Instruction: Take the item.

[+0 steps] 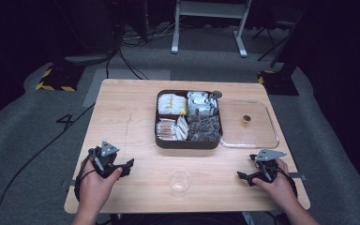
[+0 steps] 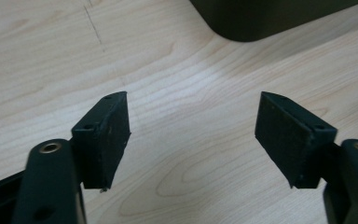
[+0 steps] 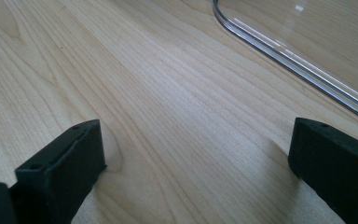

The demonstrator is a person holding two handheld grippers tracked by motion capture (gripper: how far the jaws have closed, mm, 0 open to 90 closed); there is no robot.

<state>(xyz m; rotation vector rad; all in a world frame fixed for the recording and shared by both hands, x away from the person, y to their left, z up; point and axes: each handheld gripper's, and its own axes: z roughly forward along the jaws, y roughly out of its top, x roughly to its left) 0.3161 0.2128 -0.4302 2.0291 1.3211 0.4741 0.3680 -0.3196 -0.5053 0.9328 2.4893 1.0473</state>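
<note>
Both grippers sit low on the table [image 1: 122, 101] at the bottom of the high view, and nothing is in either of them. The left gripper [image 1: 127, 167] rests at lower left, jaws spread wide: in the left gripper view [image 2: 193, 140] there is bare wood between the two black pads and a dark rounded corner of the box [image 2: 261, 18] at the top of the frame. The right gripper [image 1: 243, 177] lies at lower right, equally released; the right gripper view [image 3: 196, 158] shows wood grain between its open jaws and the curved rim of the clear lid [image 3: 279, 49] running across the upper right.

The nearest thing to both is the clear plastic cup [image 1: 179, 183], standing upright at bottom centre of the high view, between the two tools and apart from each. It lies to the right of the left gripper and to the left of the right one. Which is nearer? Close call, though the left gripper's jaws look a shade closer to it.

Up the frame sits the dark compartment box [image 1: 187, 140], packed with sachets and packets, with the clear lid [image 1: 258, 140] lying flat beside it on its right, a small brown knob [image 1: 246, 120] on it.

My read: nothing has started. Either hand would swing inward, toward frame centre, to meet the cup.
</note>
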